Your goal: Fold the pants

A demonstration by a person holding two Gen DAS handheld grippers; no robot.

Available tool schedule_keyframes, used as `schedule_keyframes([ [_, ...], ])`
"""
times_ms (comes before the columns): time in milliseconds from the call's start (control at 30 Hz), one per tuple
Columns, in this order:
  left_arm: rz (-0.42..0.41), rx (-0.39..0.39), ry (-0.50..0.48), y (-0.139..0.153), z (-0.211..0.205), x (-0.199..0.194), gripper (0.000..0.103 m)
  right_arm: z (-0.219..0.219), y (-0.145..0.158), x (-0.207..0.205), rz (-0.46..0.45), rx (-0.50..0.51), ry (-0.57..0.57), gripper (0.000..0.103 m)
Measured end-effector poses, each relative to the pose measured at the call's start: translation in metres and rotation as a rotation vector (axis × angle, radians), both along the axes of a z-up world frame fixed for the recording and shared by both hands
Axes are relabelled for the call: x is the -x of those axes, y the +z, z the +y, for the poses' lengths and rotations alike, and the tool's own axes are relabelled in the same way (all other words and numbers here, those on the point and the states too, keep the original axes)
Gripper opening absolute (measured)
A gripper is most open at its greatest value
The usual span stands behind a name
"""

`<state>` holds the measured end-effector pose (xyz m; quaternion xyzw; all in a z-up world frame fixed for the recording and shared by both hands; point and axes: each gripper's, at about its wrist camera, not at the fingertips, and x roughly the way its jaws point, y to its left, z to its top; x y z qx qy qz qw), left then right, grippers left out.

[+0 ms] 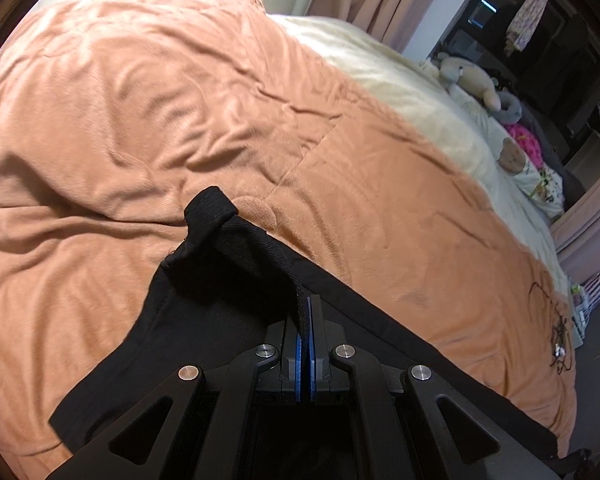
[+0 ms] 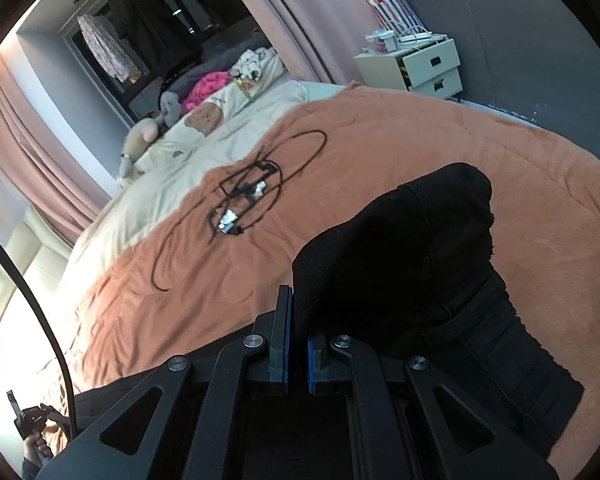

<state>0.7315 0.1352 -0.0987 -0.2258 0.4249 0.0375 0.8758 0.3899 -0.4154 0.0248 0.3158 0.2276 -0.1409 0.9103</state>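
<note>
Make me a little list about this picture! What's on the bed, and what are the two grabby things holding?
surface: bed with an orange blanket over a cream sheet
garment: black pants, partly lifted off the blanket
left gripper: jaws shut on a black edge of the pants
right gripper: jaws shut on another bunched part of the pants
also on bed: tangle of black cables, stuffed toys near the far end
beside bed: white nightstand with drawers
fold: not yet done
</note>
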Motion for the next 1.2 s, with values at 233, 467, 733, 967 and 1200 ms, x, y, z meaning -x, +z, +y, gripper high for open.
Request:
schedule_keyframes([
  [233,0.042,-0.009,0.014,-0.023,-0.005,-0.024,0.009,-0.007,-0.005,-0.030,0.061,-0.046,-0.017,0.006],
  [467,-0.018,-0.035,0.003,-0.014,-0.001,-0.015,0.089,0.000,0.018,-0.027,0.012,0.030,0.011,0.084],
  [733,-0.009,-0.043,-0.021,-0.005,0.006,0.009,0.089,0.007,0.029,-0.003,0.043,0.009,0.083,0.084],
  [967,0.003,-0.043,-0.024,0.001,0.019,0.047,0.089,0.001,0.026,0.035,0.072,0.026,0.098,0.084],
  [1200,0.023,-0.017,-0.029,0.005,0.034,0.090,0.080,0.000,0.026,0.074,0.075,0.023,0.091,0.084],
])
